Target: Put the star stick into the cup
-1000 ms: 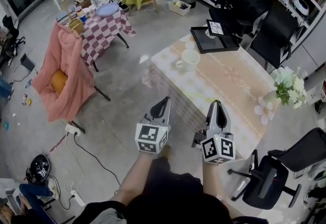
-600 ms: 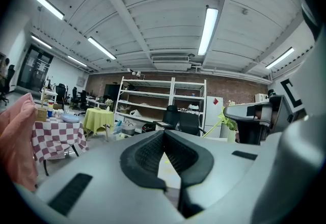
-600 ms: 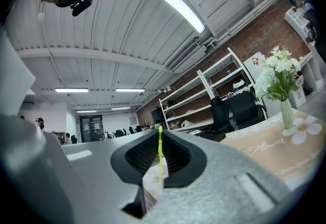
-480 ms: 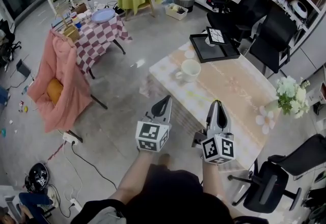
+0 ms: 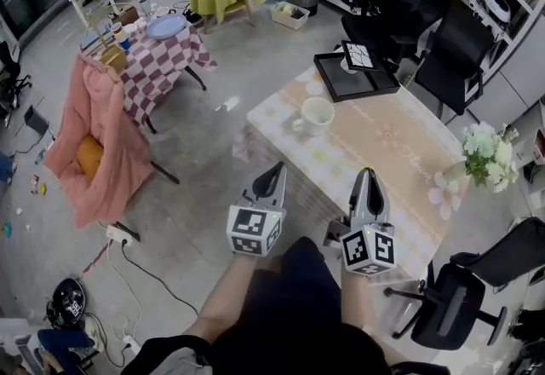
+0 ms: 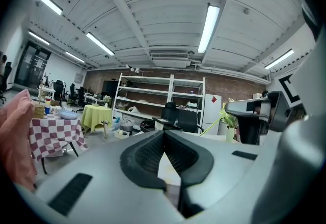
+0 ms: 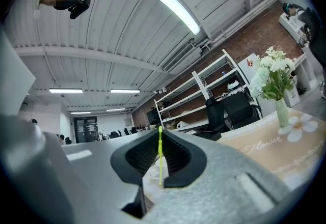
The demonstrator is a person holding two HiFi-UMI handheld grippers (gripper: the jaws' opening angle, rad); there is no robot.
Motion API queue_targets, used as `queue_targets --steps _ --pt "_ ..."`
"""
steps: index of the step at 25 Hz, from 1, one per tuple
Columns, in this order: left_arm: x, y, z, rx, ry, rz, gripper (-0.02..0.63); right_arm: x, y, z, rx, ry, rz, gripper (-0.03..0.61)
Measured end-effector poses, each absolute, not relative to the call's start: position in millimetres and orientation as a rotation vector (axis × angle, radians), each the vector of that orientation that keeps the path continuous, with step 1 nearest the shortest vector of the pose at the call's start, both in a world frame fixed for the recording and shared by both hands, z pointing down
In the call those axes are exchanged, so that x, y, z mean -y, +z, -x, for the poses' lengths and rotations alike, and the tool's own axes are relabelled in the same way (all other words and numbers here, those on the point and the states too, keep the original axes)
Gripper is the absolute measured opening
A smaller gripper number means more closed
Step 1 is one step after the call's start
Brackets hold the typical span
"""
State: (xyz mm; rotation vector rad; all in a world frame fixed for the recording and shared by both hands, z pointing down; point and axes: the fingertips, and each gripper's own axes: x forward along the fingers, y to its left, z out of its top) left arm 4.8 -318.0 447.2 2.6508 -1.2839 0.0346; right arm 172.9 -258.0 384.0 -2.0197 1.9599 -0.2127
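A thin yellow-green star stick (image 7: 160, 159) stands pinched between the jaws of my right gripper (image 7: 160, 131), which is shut on it; its star end is not visible. In the head view the right gripper (image 5: 366, 174) hovers over the near edge of the patterned table (image 5: 400, 152). The white cup (image 5: 317, 116) stands upright on the table's far left part, well ahead of both grippers. My left gripper (image 5: 273, 170) is held level beside the right one, off the table's left edge. Its jaws (image 6: 164, 134) are shut with nothing in them.
A black tray (image 5: 353, 75) with a marker card lies at the table's far end, and a vase of white flowers (image 5: 485, 152) stands at its right. Black office chairs (image 5: 451, 314) stand right and behind. A checked table (image 5: 157, 49) and pink-draped chair (image 5: 98, 126) are at left.
The table and cup have drifted slightly nearer in the head view. Both grippers keep the same pose, and the right one still holds the stick.
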Motion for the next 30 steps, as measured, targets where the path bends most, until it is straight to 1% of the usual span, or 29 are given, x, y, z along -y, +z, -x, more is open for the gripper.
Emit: queue_targets --steps 19,30 --pt "368 448 -10 1.342 0.028 -2.604 0.011 321 356 -190 -1.982 -0.147 1.981 0.018" --pt "407 462 -21 1.358 0.080 -2.568 0.011 369 375 -205 -1.998 -0.223 1.989 0.018"
